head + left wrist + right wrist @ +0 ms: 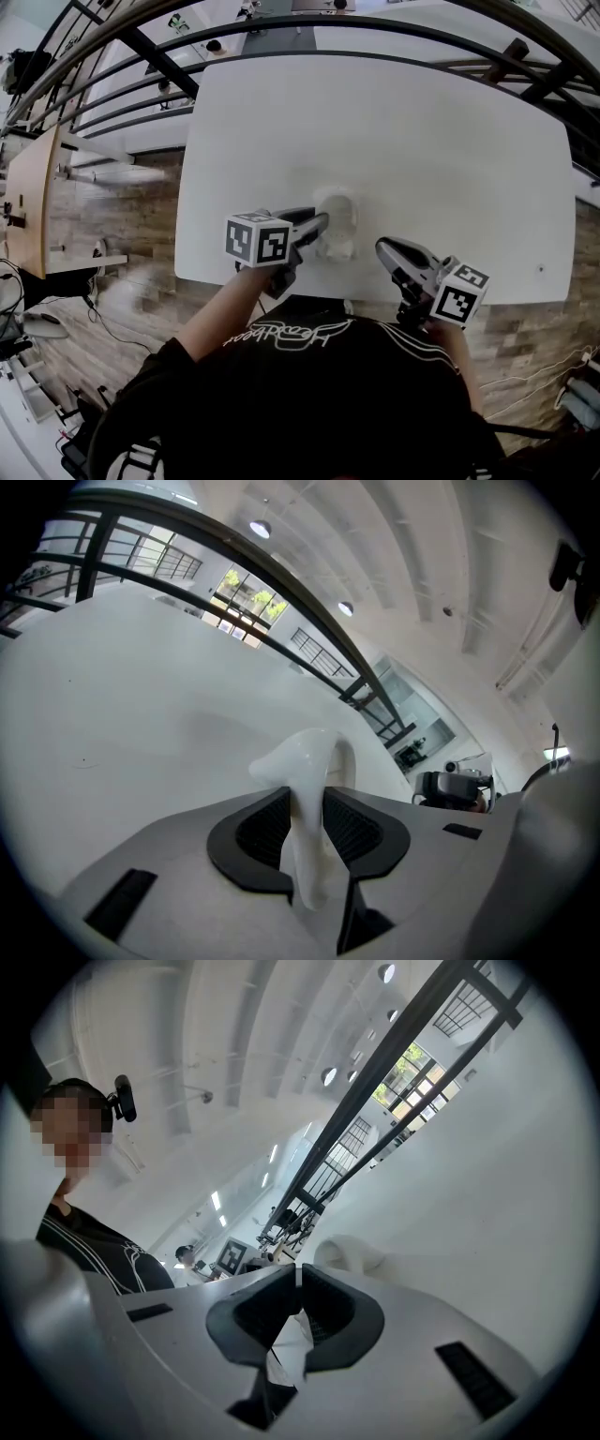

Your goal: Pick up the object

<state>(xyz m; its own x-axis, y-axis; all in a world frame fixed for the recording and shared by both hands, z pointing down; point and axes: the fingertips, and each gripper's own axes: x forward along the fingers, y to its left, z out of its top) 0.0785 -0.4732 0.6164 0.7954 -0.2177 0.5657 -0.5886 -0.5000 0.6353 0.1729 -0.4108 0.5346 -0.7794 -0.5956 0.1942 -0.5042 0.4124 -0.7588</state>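
Observation:
A white glossy object [336, 223], shaped like a cup lying on its side, rests on the white table [422, 141] near its front edge. My left gripper [323, 225] reaches it from the left. In the left gripper view a thin curved wall of the object [305, 757] fills the gap between the jaws of the left gripper [307, 817], and both pads touch it. My right gripper [382, 247] hovers a little to the object's right, over the front edge. Its jaws [299, 1288] are shut with nothing between them, and the object [352, 1252] shows just beyond them.
The table's front edge runs just under both grippers, with the person's black shirt [319, 384] against it. A dark railing [375, 28] curves beyond the far edge. Wooden floor [122, 216] and a wooden desk [33, 197] lie to the left.

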